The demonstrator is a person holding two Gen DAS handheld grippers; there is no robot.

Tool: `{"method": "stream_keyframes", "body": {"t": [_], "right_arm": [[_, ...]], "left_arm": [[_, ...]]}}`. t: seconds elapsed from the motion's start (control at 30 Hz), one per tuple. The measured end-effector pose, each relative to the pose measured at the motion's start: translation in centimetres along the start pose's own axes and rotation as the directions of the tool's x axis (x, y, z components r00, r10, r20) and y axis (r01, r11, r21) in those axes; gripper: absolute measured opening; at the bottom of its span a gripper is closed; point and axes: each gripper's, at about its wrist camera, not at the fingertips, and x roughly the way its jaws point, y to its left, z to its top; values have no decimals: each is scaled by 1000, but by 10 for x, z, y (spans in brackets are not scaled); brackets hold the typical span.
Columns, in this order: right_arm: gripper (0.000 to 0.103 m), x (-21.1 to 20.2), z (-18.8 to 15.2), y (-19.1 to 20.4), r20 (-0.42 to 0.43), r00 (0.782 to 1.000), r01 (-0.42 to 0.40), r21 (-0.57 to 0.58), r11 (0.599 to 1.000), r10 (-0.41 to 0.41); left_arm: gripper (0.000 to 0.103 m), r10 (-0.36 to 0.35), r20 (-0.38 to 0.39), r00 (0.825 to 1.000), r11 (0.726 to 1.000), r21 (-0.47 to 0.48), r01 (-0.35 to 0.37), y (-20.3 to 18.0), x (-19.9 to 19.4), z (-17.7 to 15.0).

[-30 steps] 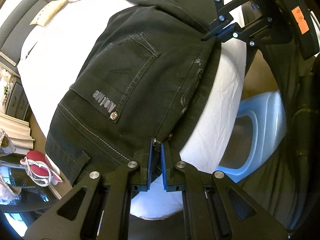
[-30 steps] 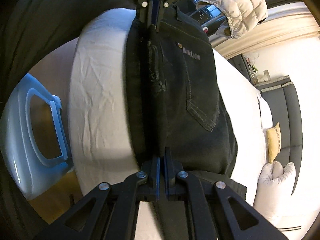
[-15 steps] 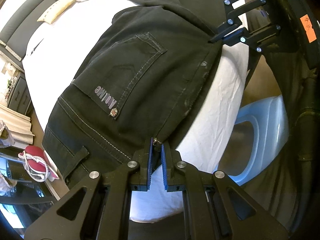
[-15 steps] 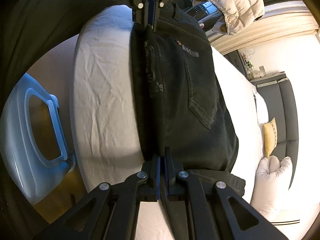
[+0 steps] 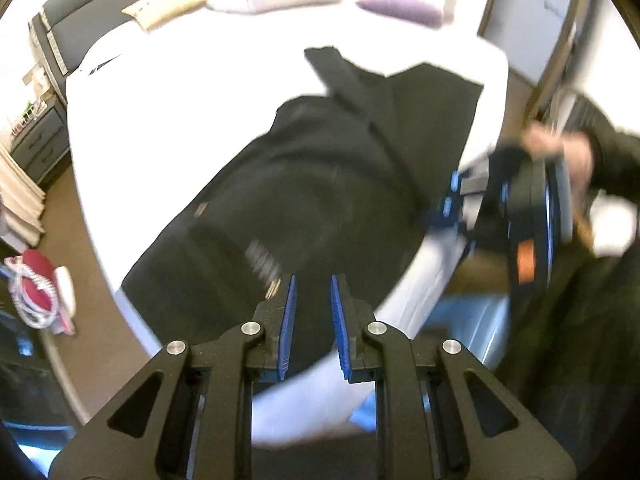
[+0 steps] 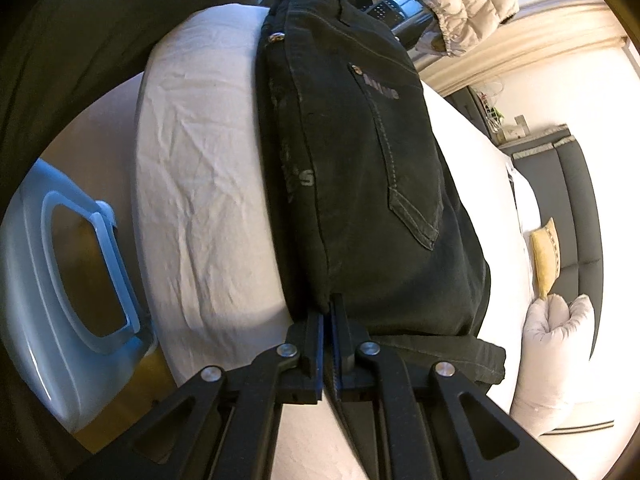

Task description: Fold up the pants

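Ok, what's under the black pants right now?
The black pants lie on the bed's white sheet, along its edge. The right hand-held gripper pinches their near end. Whatever sits beneath the fabric itself is covered, so folds underneath can't be checked.

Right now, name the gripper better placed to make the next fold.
Right. The right gripper is clamped on the pants at the bed edge; the left gripper has just been opening, with nothing between its pads.

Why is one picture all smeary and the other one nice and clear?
Left wrist view: motion blur smears the black pants, and the white bed glares bright. Right wrist view: sharp, you can see the pants' pocket stitching; the fisheye lens bends the bed edge round.
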Motion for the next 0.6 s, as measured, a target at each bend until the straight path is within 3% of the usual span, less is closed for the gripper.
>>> {"method": "stream_keyframes", "body": {"t": [0.13, 0.2, 0.23, 0.3, 0.33, 0.37, 0.4, 0.47, 0.53, 0.57, 0.6], "right_arm": [[8, 0, 0, -2, 7, 1000, 11, 69, 998, -11], [9, -2, -2, -5, 13, 999, 30, 126, 992, -32], [14, -4, -5, -8, 9, 999, 37, 158, 987, -39], [32, -17, -14, -22, 30, 999, 20, 260, 966, -28], [60, -25, -21, -33, 58, 998, -34, 333, 942, 16], [81, -31, -28, -44, 88, 995, -78, 398, 914, 47], [84, -40, -42, -68, 152, 985, -145, 511, 847, 77], [84, -38, -63, -110, 192, 976, -206, 650, 732, 104], [84, -28, -95, -166, 229, 969, -239, 801, 549, 87], [84, -19, -122, -204, 291, 955, -293, 876, 384, 67], [84, -11, -141, -229, 340, 939, -341, 902, 265, 52]], "left_arm": [[17, -76, -1, 997, 995, -69, 75, -12, 62, 25], [17, -70, -77, 995, 992, -112, 62, -16, 107, 26], [17, -62, -115, 991, 991, -125, 48, -16, 125, 21], [17, -82, -58, 995, 979, -190, 70, -11, 132, 14], [17, -102, -49, 994, 970, -225, 88, -7, 131, 13], [17, -114, -48, 992, 963, -250, 98, -3, 129, 11], [17, -115, -49, 992, 962, -254, 99, -3, 128, 10], [17, -107, -42, 993, 963, -253, 93, -4, 128, 8], [17, -114, -38, 993, 957, -274, 100, -2, 131, 7], [17, -122, -38, 992, 952, -287, 107, -3, 132, 6], [17, -130, -37, 991, 948, -297, 113, -1, 132, 7]]}}
